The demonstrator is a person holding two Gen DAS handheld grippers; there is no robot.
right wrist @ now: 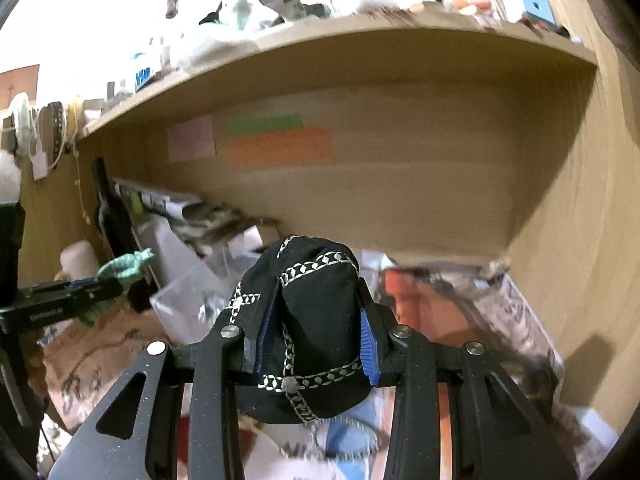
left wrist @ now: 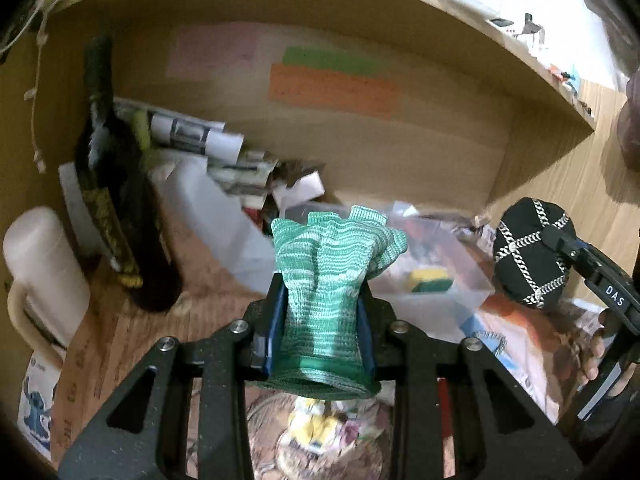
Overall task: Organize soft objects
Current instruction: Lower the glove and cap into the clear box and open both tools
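Glove [left wrist: 328, 280], green knit, sits clamped in the left tongs [left wrist: 323, 328], fingers splayed upward, held above the cluttered table [left wrist: 120, 344]. The right tongs [right wrist: 316, 340] are clamped on a black cap [right wrist: 312, 320] with silver chain trim. Beyond: a clear box [left wrist: 440, 280] holding a sponge [left wrist: 430, 280], a dark bottle [left wrist: 116, 216] and a shelf [left wrist: 360, 12].

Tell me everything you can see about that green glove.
The green glove is a knitted fabric work glove, mottled green and white, with a darker green cuff band. It is soft and crumpled, held off the surface with its short fingers fanned upward and cuff hanging toward the camera. The left gripper pinches it across the palm; nothing else touches it.
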